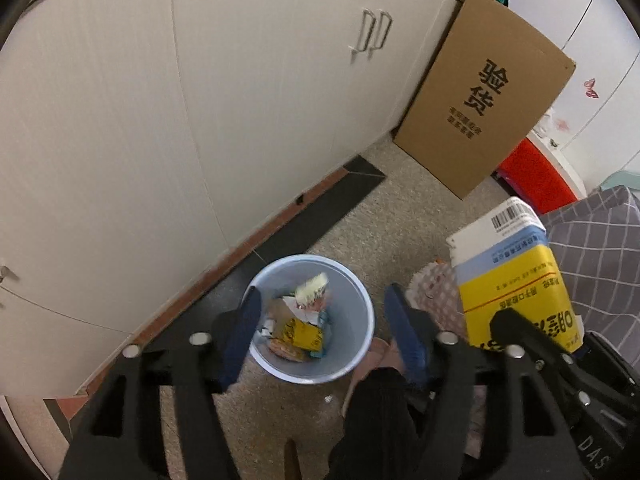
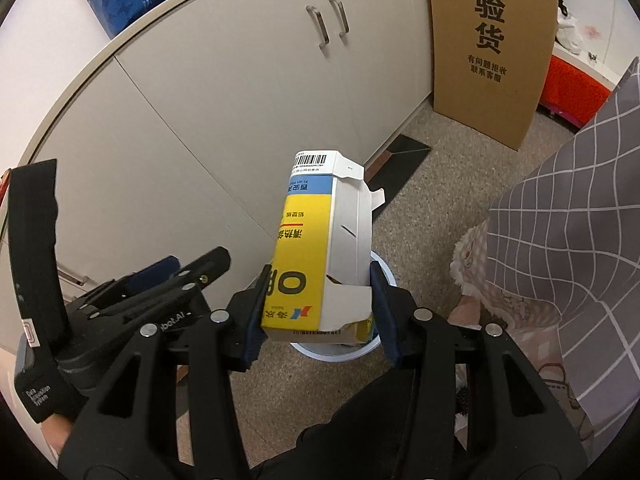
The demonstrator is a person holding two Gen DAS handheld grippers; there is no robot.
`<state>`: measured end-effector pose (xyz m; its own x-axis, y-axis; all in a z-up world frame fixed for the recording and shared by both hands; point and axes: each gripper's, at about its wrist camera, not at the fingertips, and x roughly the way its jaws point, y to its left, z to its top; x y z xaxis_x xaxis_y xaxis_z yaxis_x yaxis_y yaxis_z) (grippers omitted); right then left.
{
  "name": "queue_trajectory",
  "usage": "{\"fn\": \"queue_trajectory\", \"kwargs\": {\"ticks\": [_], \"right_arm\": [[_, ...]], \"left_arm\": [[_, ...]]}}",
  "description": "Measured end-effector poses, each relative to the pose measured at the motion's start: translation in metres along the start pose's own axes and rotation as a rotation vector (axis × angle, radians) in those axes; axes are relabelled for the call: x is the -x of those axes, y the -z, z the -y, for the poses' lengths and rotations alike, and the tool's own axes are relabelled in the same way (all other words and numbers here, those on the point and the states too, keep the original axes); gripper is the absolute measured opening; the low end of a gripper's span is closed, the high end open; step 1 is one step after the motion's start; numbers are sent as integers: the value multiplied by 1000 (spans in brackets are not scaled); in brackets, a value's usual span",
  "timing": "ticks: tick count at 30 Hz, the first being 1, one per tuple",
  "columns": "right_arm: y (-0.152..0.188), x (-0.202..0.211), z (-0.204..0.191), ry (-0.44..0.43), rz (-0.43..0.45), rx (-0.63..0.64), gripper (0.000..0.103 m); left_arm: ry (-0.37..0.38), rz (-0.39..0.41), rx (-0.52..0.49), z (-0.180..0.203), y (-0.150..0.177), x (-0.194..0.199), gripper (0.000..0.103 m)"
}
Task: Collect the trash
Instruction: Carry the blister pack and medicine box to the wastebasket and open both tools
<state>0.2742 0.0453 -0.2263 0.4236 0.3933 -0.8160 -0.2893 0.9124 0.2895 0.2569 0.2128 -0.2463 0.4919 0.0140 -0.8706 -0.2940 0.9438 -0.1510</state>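
A light blue waste bin (image 1: 356, 304) stands on the floor, holding several wrappers and a yellow packet (image 1: 304, 334). My left gripper (image 1: 323, 292) hangs right above the bin's mouth, open, with nothing between its blue pads. My right gripper (image 2: 320, 270) is shut on a yellow, blue and white carton (image 2: 308, 248) with a barcode end and a torn flap. The carton is upright over the bin's rim (image 2: 386, 276). In the left wrist view the carton (image 1: 508, 280) shows at the right. The left gripper (image 2: 180, 276) shows at the lower left of the right wrist view.
White cabinet doors (image 1: 200, 120) with metal handles run behind the bin. A flat brown cardboard box (image 1: 480, 96) leans at the cabinet's end, with a red plastic item (image 1: 536, 180) behind it. Grey checked fabric (image 2: 568, 208) hangs at the right. A person's dark-clad leg (image 1: 380, 420) is below.
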Motion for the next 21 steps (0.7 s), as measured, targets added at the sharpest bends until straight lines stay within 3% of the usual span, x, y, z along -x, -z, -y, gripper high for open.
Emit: {"fn": "queue_trajectory", "kwargs": {"ticks": [21], "right_arm": [[-2,-2,-4,-15,-5,-7,46]], "left_arm": [[-20,-11,14,-9,7,0,68]]}}
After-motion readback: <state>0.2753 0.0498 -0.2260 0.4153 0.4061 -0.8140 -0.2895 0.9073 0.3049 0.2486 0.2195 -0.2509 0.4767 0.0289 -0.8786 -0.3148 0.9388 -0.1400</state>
